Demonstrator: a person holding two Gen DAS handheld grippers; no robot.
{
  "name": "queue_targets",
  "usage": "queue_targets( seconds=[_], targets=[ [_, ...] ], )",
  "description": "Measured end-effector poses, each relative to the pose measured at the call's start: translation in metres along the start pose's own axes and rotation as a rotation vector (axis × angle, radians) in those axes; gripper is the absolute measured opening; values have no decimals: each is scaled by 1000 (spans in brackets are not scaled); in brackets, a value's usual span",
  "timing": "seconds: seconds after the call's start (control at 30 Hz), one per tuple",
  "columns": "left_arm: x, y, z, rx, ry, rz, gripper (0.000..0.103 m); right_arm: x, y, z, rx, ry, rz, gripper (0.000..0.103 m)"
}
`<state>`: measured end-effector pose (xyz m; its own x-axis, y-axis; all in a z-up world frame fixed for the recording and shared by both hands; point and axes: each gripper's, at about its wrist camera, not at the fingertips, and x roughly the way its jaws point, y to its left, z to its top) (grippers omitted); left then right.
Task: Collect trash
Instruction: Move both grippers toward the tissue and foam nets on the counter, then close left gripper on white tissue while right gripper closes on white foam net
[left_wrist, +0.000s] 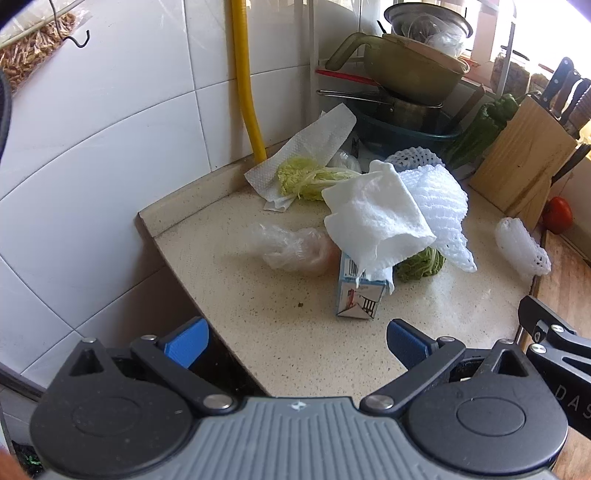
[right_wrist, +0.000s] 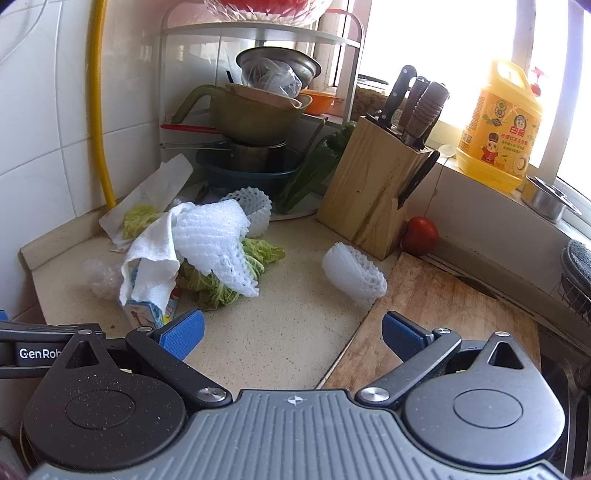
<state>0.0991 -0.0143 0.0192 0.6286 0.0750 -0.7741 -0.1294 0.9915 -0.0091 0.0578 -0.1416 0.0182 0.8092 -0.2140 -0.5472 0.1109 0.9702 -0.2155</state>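
Trash lies in a heap on the speckled counter (left_wrist: 280, 332). A small milk carton (left_wrist: 357, 295) stands under a crumpled paper towel (left_wrist: 376, 218), also in the right wrist view (right_wrist: 151, 258). White foam fruit nets (left_wrist: 439, 199) cover cabbage leaves (left_wrist: 421, 264). A clear plastic bag (left_wrist: 291, 247) lies left of the carton. A loose foam net (right_wrist: 352, 273) sits by the cutting board. My left gripper (left_wrist: 295, 345) is open and empty, short of the carton. My right gripper (right_wrist: 293, 334) is open and empty, near the counter's front.
A wooden knife block (right_wrist: 369, 192), a tomato (right_wrist: 419, 235) and a wooden cutting board (right_wrist: 436, 314) are to the right. A dish rack with stacked bowls (right_wrist: 255, 122) stands in the corner. A yellow hose (left_wrist: 247, 81) runs down the tiled wall. A detergent jug (right_wrist: 498, 129) sits on the sill.
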Motion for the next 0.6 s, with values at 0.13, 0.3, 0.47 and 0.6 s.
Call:
queue_targets(
  seconds=[0.13, 0.3, 0.47, 0.6],
  targets=[
    [13, -7, 7, -1, 1, 26, 100, 19, -1, 6, -11, 12, 31, 103],
    [28, -21, 18, 16, 0, 39, 99, 41, -7, 15, -21, 25, 51, 103],
    [41, -33, 29, 14, 17, 15, 99, 57, -18, 22, -9, 26, 70, 103],
    [46, -42, 36, 30, 15, 8, 99, 66, -25, 26, -2, 31, 75, 103]
  ],
)
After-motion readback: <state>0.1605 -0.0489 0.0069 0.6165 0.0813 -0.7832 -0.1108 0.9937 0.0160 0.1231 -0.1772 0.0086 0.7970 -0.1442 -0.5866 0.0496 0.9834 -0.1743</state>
